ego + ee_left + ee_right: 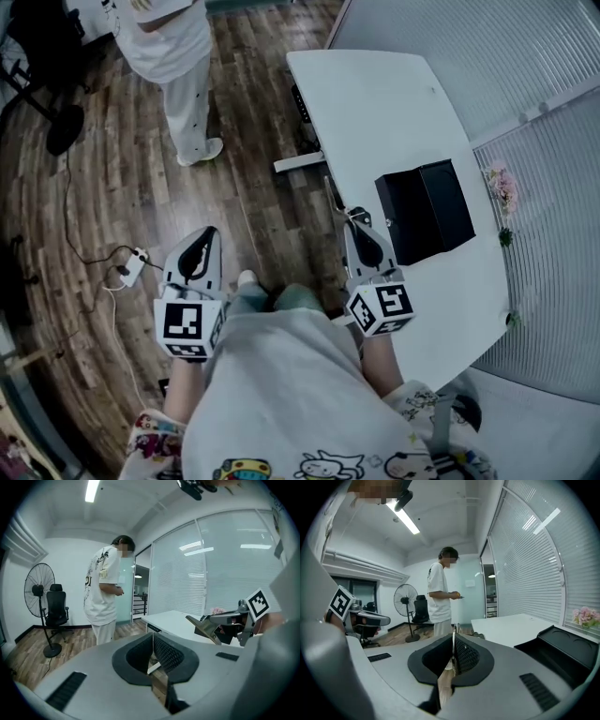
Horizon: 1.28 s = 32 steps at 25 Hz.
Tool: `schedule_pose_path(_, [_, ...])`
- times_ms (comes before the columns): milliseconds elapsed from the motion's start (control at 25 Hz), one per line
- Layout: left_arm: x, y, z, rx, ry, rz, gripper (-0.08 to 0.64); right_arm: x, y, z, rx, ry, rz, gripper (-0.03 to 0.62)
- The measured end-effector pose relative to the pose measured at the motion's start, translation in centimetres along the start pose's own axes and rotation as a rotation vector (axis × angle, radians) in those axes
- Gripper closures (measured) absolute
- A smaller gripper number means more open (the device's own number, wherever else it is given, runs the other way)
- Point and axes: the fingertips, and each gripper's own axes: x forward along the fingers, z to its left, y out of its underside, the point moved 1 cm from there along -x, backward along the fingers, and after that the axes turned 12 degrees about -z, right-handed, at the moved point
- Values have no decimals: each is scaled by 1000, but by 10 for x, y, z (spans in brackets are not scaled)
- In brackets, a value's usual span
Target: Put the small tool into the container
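Small tool [334, 197], a thin metal sliver, sticks out from the tip of the right gripper [354, 220], whose jaws are closed tight on it. That gripper hovers at the left edge of the white table [375, 103], with the tool not yet in the container [427, 211]. The container, a black box with its lid open, sits just to the gripper's right, near the table's right edge. Left gripper [206, 236] hangs over the wooden floor [112, 187], off the table, its jaws closed on nothing. Another person [178, 56] stands on the floor well apart.
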Motion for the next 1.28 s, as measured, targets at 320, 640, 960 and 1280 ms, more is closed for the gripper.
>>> schedule_pose_path(320, [47, 14, -15, 14, 121, 64, 552, -5, 9, -44, 18, 148, 13, 591])
schedule_pose_path(640, [145, 5, -45, 55, 287, 67, 552, 8, 3, -122, 40, 315, -25, 591])
schedule_pose_path(960, [254, -21, -113, 78, 483, 33, 552, 7, -17, -203, 44, 483, -61, 591])
schedule_pose_path(1280, [317, -36, -179, 107, 660, 35, 552, -19, -37, -253, 49, 638, -88, 591])
